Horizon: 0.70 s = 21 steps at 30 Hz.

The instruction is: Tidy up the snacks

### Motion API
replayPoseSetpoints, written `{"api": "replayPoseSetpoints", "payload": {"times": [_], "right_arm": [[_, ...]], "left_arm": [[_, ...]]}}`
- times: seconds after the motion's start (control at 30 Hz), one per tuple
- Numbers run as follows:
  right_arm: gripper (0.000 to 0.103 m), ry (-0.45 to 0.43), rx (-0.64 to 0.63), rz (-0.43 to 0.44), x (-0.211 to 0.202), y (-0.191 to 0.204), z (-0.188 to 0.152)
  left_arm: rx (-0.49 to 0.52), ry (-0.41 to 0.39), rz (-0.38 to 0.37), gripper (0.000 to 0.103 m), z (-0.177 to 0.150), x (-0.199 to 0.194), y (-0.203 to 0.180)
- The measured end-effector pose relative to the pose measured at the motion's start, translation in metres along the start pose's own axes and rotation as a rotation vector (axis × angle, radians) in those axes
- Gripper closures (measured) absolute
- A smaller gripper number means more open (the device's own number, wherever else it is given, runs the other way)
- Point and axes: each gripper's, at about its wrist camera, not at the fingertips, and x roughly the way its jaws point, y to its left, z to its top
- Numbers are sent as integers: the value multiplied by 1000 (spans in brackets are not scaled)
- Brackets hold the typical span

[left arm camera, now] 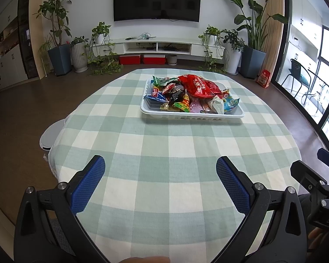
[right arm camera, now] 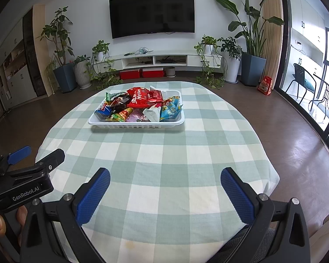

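A white plastic tray [left arm camera: 193, 115] [right arm camera: 136, 123] stands on the far half of the checked tablecloth, piled with several snack packets. A big red bag [left arm camera: 199, 85] [right arm camera: 140, 99] lies on top, a blue packet [left arm camera: 230, 103] [right arm camera: 171, 109] at the right end, a white wrapper [left arm camera: 217, 105] [right arm camera: 152, 114] beside it. My left gripper [left arm camera: 160, 166] hovers open over the near part of the table, nothing between its blue pads. My right gripper [right arm camera: 165, 177] is likewise open and empty, well short of the tray. Each gripper shows at the other view's edge.
The green-and-white checked tablecloth [left arm camera: 164, 153] [right arm camera: 160, 153] covers the table. A grey-white bin [left arm camera: 51, 135] sits on the floor by the table's left edge. Beyond are potted plants, a TV console [left arm camera: 158, 46] with red boxes below, and a glass door at right.
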Motion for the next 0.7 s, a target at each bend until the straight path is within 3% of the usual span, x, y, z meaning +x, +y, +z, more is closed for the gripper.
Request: {"api": "replayPoseSetpoints", "payload": {"times": [0.7], "right_arm": [[0, 3, 0, 1, -1, -1, 2]], "left_arm": [[0, 3, -2, 0, 1, 0, -1]]}}
